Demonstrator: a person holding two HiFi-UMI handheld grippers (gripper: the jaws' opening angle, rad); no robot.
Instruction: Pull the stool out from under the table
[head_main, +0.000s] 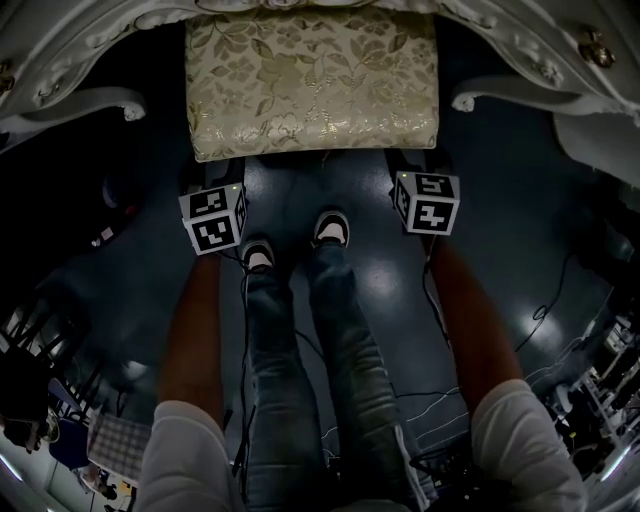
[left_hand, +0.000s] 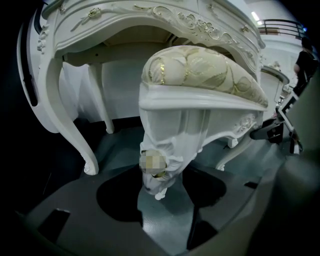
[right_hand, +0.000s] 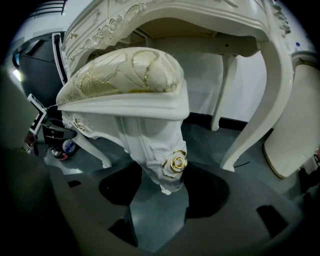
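The stool has a gold floral cushion (head_main: 312, 85) and white carved legs, and its far edge lies under the white ornate table (head_main: 70, 45). My left gripper (left_hand: 161, 194) is shut on the stool's near left leg (left_hand: 165, 150), with a dark jaw on each side of it. The right gripper (right_hand: 165, 192) is shut on the near right leg (right_hand: 160, 155), just below a gold rose carving (right_hand: 177, 162). In the head view both marker cubes (head_main: 213, 218) (head_main: 427, 200) sit at the cushion's near corners, and the jaws are hidden under its edge.
The person's legs and shoes (head_main: 332, 228) stand between the two grippers on the dark floor. Curved table legs (left_hand: 75, 130) (right_hand: 260, 120) flank the stool. Cables (head_main: 545, 310) trail on the floor at the right. A white rounded panel (right_hand: 292, 130) leans at the far right.
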